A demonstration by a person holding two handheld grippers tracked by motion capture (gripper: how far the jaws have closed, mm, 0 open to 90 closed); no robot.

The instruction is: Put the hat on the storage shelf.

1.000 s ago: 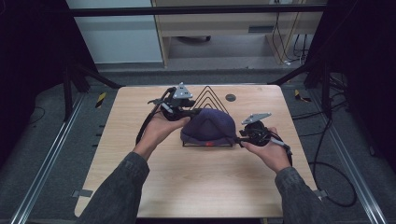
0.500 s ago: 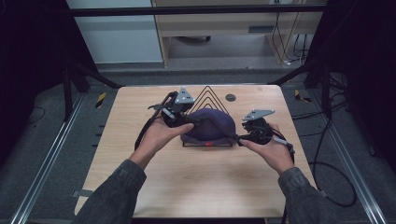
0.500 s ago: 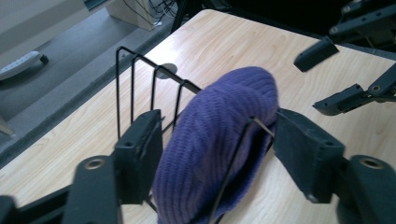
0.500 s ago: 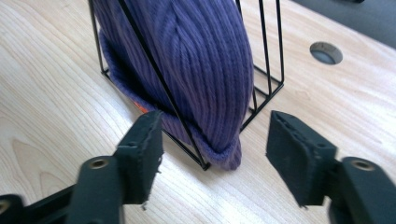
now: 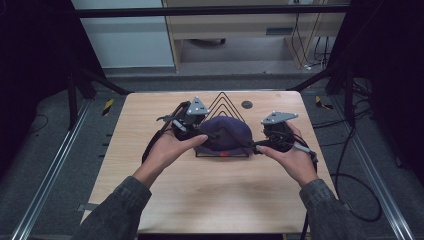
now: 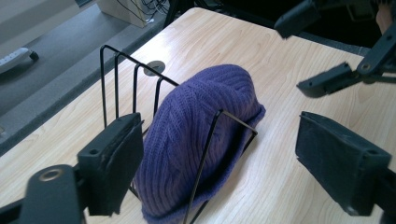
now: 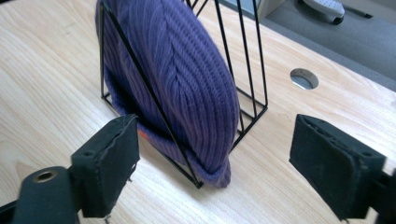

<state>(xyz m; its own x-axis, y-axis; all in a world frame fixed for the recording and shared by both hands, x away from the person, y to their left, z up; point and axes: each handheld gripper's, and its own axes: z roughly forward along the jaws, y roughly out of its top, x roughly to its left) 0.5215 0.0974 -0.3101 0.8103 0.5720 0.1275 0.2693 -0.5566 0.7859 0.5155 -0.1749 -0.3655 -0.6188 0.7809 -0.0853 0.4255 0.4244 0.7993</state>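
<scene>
While the purple hat [image 5: 225, 134] sits wedged in the wire rack [image 5: 223, 102] mid-table, both grippers — left [image 5: 192, 131], right [image 5: 256, 145] — flank its ends with jaws wide apart and empty, its long axis running between them.

The beanie [image 6: 196, 140] is purple knitted cloth, ribbed and soft-looking, matt all over. The rack [image 7: 243, 60] that holds it is thin black wire, smooth, with a faint sheen. Under the rack, the table [image 5: 225, 190] is pale wood with a fine grain and a smooth, slightly satin face. Beyond the rack, a small round grommet [image 7: 304, 78] set in the table looks like grey plastic. The gripper pads [image 7: 109, 165] facing the beanie are matt black and rough, foam-like.
</scene>
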